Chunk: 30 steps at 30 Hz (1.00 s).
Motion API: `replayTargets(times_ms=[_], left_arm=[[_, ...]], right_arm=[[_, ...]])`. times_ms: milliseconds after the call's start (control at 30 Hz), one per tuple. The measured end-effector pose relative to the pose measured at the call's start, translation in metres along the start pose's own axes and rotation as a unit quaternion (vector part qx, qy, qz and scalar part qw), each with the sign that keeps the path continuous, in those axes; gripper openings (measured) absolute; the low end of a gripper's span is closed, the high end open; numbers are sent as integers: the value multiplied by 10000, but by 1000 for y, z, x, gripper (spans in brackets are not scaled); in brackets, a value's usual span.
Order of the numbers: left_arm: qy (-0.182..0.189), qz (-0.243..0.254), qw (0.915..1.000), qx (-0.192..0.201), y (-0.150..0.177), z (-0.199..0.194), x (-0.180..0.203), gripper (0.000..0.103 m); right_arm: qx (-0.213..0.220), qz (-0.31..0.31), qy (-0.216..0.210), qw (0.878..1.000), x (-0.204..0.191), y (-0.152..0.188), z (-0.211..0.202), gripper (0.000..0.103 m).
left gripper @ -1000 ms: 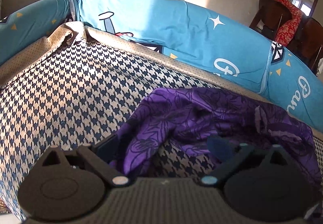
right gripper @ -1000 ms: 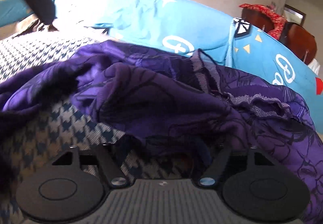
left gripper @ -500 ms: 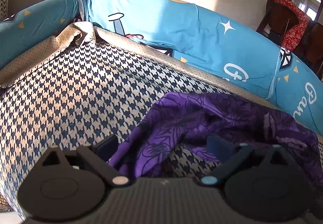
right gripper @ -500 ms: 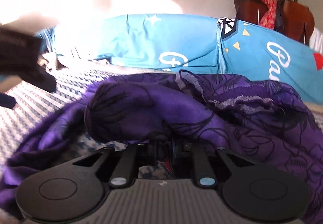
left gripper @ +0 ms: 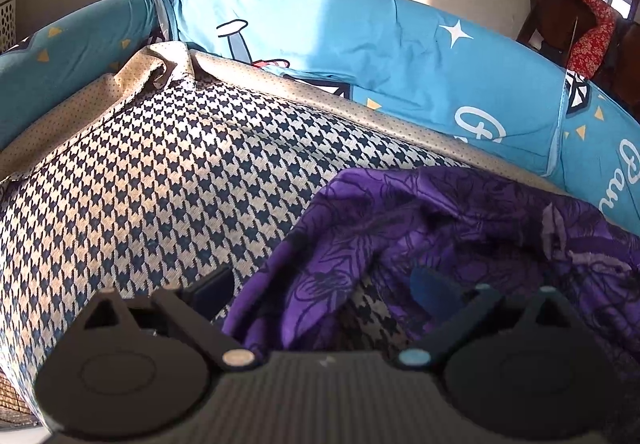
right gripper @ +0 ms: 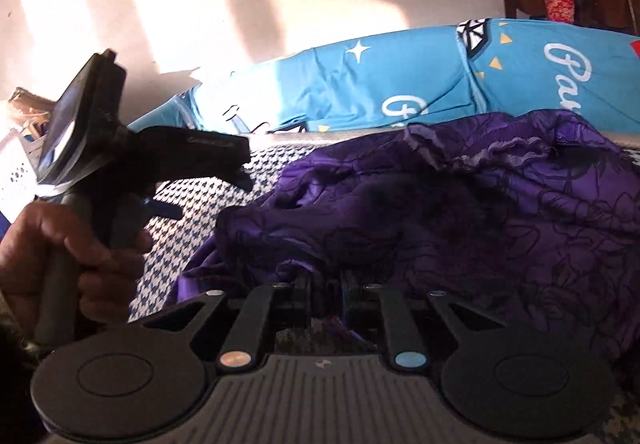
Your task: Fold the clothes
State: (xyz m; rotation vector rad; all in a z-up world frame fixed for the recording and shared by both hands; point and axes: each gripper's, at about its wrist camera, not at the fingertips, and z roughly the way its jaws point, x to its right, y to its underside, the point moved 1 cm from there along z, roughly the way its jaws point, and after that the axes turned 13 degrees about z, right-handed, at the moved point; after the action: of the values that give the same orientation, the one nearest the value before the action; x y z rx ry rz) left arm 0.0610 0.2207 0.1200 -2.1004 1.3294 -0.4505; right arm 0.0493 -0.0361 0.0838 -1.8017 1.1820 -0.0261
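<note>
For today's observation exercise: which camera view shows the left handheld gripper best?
The right wrist view: the black left gripper appears whole from outside, held in a hand beside the purple floral garment. The left wrist view shows only its own spread fingers.

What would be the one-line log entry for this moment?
right claw: shut on purple garment | left claw: open over garment edge | surface: checked cover

White cursive lettering runs across the blue printed sheet [right gripper: 420,84] draped behind the houndstooth surface: in the right wrist view the letters "Pa" read clearly at the far right edge, with a looped capital, cut off by purple cloth, lower down. The left wrist view shows the same sheet [left gripper: 400,56] with a circled script initial and the start of a word at the frame's edge. Embossed lettering on the left gripper [right gripper: 208,143] is too small to read.
</note>
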Motion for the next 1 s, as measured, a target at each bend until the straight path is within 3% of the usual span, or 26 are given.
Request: replayTargets(times_ms=[200, 500, 700, 767, 1000], left_arm=[[-78, -17, 9999, 94, -3, -4, -1, 99], [-339, 224, 9987, 300, -7, -11, 6, 100], [-572, 440, 9963, 462, -8, -16, 13, 103], [-582, 543, 9956, 502, -8, -18, 17, 102], [-87, 944, 9939, 564, 6, -21, 43, 102]], right_arm=[[-563, -655, -426, 9954, -21, 24, 5, 15], [-946, -522, -1153, 9874, -38, 37, 23, 15], [-960, -740, -1014, 9874, -46, 49, 30, 23], [-791, -679, -958, 9899, -38, 44, 20, 24], [-188, -360, -538, 9977, -5, 25, -13, 27]])
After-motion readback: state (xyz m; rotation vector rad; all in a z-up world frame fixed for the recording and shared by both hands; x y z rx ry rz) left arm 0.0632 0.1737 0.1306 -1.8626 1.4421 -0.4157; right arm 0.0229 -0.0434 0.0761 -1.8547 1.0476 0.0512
